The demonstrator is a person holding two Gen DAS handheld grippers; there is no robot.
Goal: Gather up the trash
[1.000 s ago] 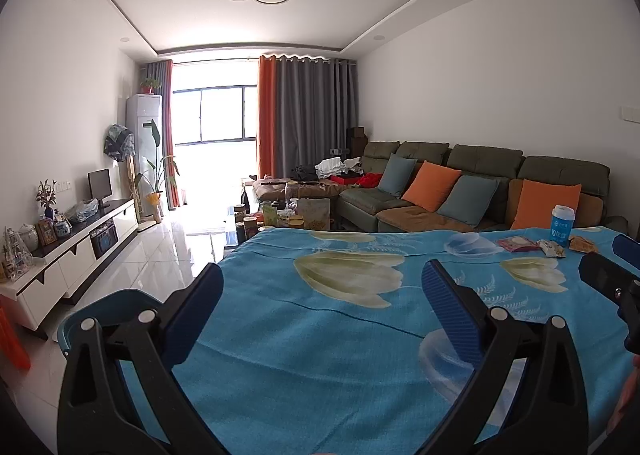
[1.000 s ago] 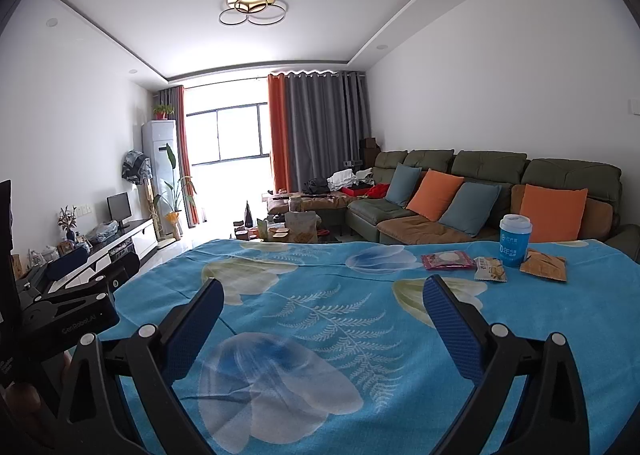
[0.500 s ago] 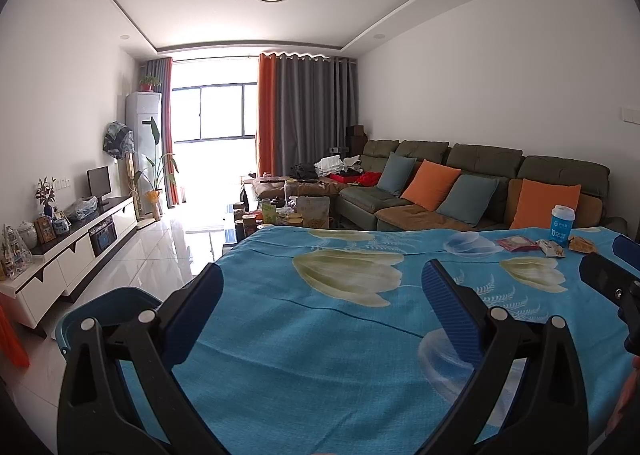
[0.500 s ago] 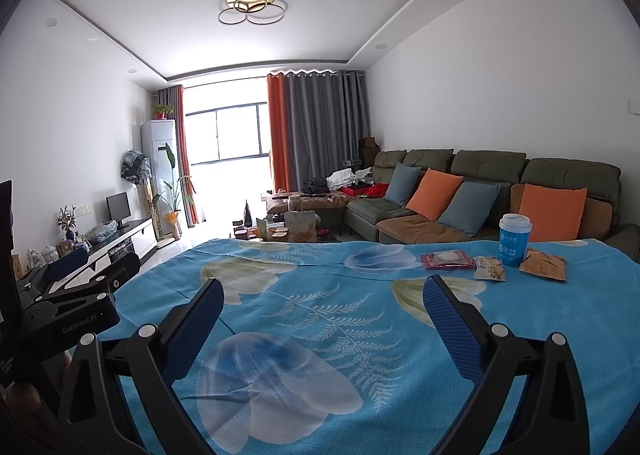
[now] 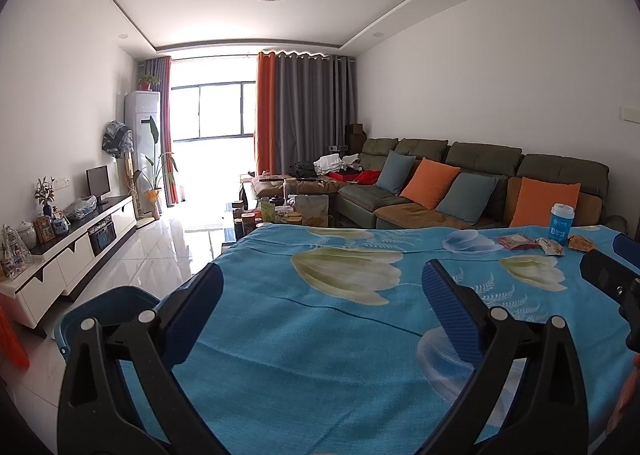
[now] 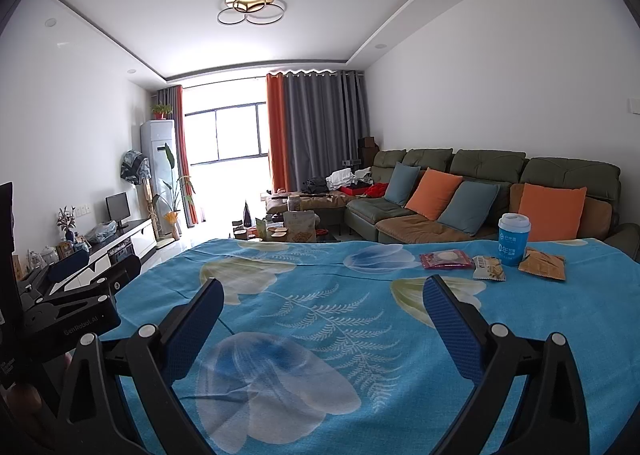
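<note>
The right gripper (image 6: 323,305) and left gripper (image 5: 323,297) hover over the blue floral tablecloth (image 6: 320,319), jaws spread and empty; far right lie a blue cup (image 6: 513,239), a pink wrapper (image 6: 446,259) and what look like two snack packets (image 6: 489,267); a blue bin (image 5: 108,305) sits below the table's left edge.

Both cameras sit low over the near edge of the table with the blue flowered cloth (image 5: 320,335), facing the far bright window (image 6: 236,131). The right view is closer to the blue paper cup (image 6: 513,240); both share the green sofa (image 5: 480,159).
</note>
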